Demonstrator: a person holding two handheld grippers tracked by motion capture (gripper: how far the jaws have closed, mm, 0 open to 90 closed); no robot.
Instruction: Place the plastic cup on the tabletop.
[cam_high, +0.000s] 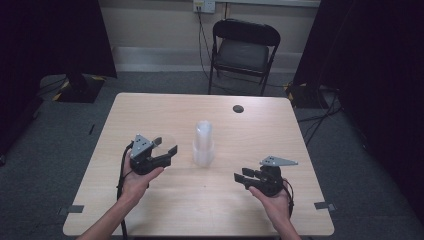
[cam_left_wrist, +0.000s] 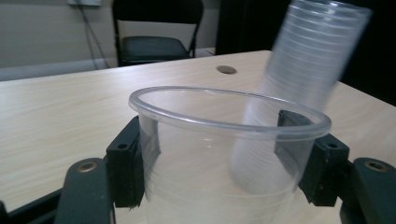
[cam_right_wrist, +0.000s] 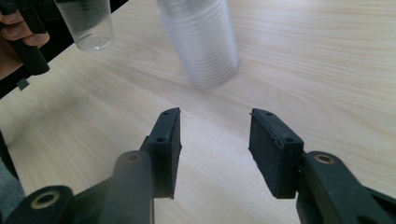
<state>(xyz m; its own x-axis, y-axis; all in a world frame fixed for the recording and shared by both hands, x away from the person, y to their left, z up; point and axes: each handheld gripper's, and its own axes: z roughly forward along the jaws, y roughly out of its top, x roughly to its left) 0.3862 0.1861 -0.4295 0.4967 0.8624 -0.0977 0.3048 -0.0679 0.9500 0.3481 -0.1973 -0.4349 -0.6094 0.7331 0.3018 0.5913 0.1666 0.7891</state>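
Single clear plastic cup (cam_left_wrist: 224, 154): thin-walled, smooth, tapered, with a rolled rim. It is held upright, mouth upward, long axis near vertical, clear of the counter (cam_high: 165, 107) at its left-centre. The left claw (cam_high: 165, 150) is clamped on it, one black pad on each side of the wall just under the rim.

Stack of nested clear cups (cam_high: 203, 144): a tall ribbed column standing on the counter's middle, long axis vertical, just right of the held cup and apart from it. The gripper views blur it.

Right claw (cam_high: 240, 176): jaws spread wide with nothing between them, aimed left toward the stack, low over the counter.

Counter: pale wood-grain laminate, rounded corners, a dark round grommet (cam_high: 238, 108) near the far edge.
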